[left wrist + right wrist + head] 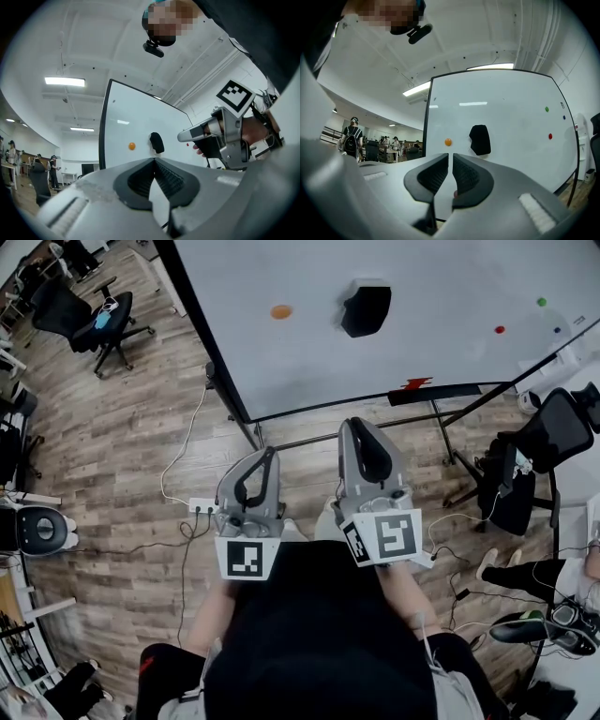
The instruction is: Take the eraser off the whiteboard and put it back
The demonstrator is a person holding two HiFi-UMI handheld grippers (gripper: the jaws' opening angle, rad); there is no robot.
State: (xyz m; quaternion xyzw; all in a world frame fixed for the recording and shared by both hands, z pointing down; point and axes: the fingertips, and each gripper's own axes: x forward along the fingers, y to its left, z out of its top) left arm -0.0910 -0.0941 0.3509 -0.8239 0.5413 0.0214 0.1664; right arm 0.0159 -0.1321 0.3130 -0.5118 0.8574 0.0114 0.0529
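The black eraser [366, 310] [156, 142] [480, 139] sticks to the whiteboard [441, 287] near its middle, well ahead of both grippers. My left gripper [271, 454] [153, 160] points at the board with its jaws shut and nothing between them. To its right, my right gripper [356, 426] [450, 155] reaches a little closer to the board; its jaws stand almost together with only a thin slit, holding nothing. It also shows in the left gripper view as the right gripper [182, 137], still short of the eraser.
An orange magnet [281, 311] sits left of the eraser; red [500, 330] and green [541, 302] magnets sit to the right. The board's stand legs [246, 423] and a power strip [202, 506] are on the wooden floor. Office chairs [94, 320] [530, 451] flank the board.
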